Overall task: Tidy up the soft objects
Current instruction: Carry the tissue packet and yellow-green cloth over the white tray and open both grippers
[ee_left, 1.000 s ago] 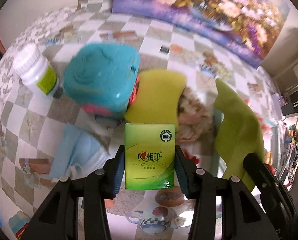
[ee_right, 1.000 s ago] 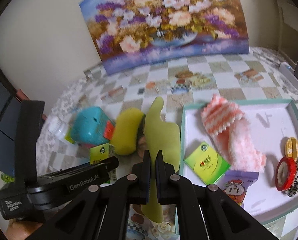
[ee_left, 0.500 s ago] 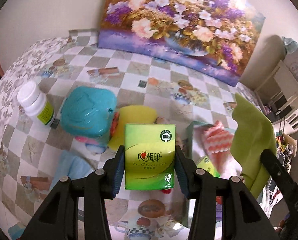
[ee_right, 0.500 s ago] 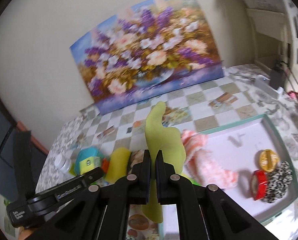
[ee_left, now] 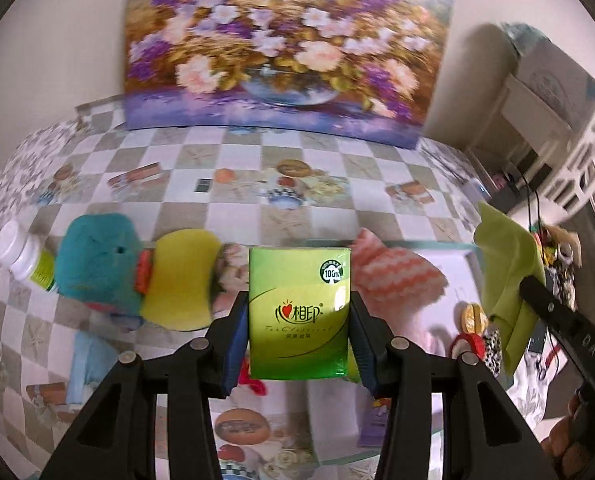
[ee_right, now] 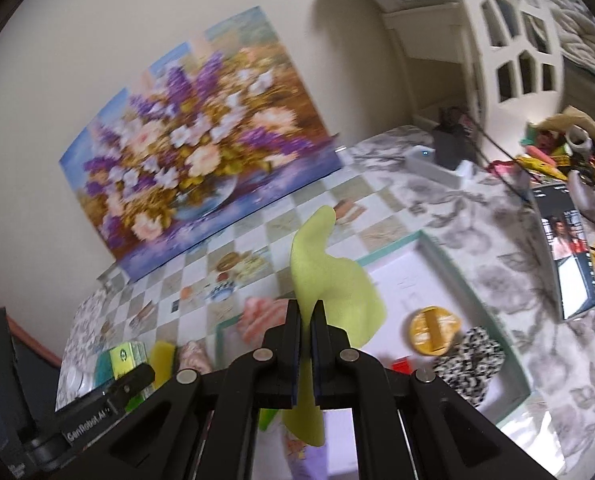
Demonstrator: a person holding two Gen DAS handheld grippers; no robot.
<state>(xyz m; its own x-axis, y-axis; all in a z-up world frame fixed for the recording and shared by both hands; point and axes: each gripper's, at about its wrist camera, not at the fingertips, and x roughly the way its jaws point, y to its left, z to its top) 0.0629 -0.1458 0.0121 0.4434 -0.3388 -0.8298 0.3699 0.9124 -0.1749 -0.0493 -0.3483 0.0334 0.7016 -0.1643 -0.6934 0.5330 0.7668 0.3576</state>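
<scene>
My left gripper (ee_left: 298, 316) is shut on a green tissue pack (ee_left: 298, 312), held upright above the table near the tray's left edge. My right gripper (ee_right: 306, 316) is shut on a thin lime-green cloth (ee_right: 329, 280) that hangs over the white tray (ee_right: 501, 364); the same cloth (ee_left: 505, 276) shows at the right of the left wrist view. A pink striped fluffy cloth (ee_left: 393, 272) lies in the tray. On the table to the left sit a teal plush toy (ee_left: 97, 260) and a yellow sponge (ee_left: 181, 280).
A white pill bottle (ee_left: 21, 256) and a light blue cloth (ee_left: 85, 364) lie at the left. The tray also holds a yellow tape roll (ee_right: 433, 330), a red one (ee_left: 467, 344) and a spotted scrunchie (ee_right: 469, 360). A flower painting (ee_left: 281, 48) leans on the wall; a tablet (ee_right: 569, 260) lies at the right.
Both grippers have lifted and swung right toward the tray, each keeping its load. The painting now fills more of both views, and the right wrist has rolled.
</scene>
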